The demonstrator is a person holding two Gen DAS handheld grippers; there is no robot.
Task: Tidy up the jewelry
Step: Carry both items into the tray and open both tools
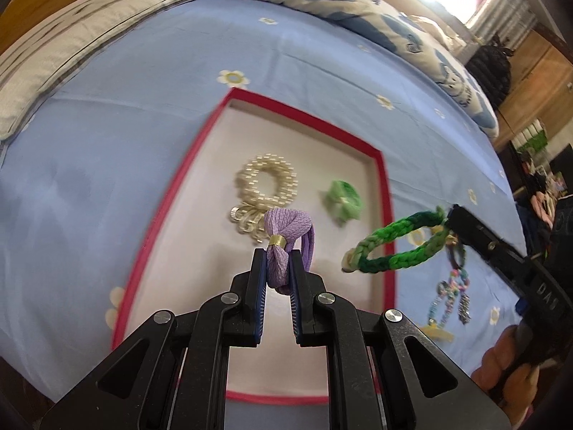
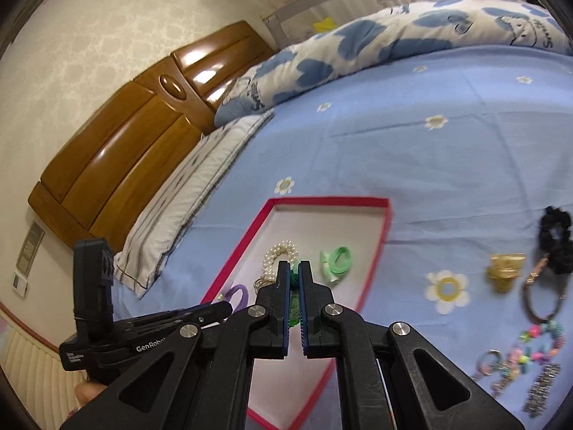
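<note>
A red-rimmed box (image 1: 200,143) with a white floor lies on the blue bed sheet; it also shows in the right wrist view (image 2: 383,240). In it lie a pearl bracelet (image 1: 266,182) (image 2: 283,251) and a light green hair tie (image 1: 342,199) (image 2: 336,259). My left gripper (image 1: 278,258) is shut on a purple hair tie (image 1: 286,233) above the box floor; the tie shows in the right wrist view (image 2: 238,294). My right gripper (image 2: 293,268) (image 1: 449,220) is shut on a green braided bracelet (image 1: 394,247) (image 2: 294,281), held over the box's right rim.
On the sheet right of the box lie a gold clip (image 2: 505,272), a black scrunchie (image 2: 555,243), a brown bracelet (image 2: 544,297) and colourful beaded pieces (image 2: 530,354) (image 1: 453,297). Pillows (image 2: 200,179), a duvet (image 2: 394,32) and a wooden headboard (image 2: 125,150) lie beyond.
</note>
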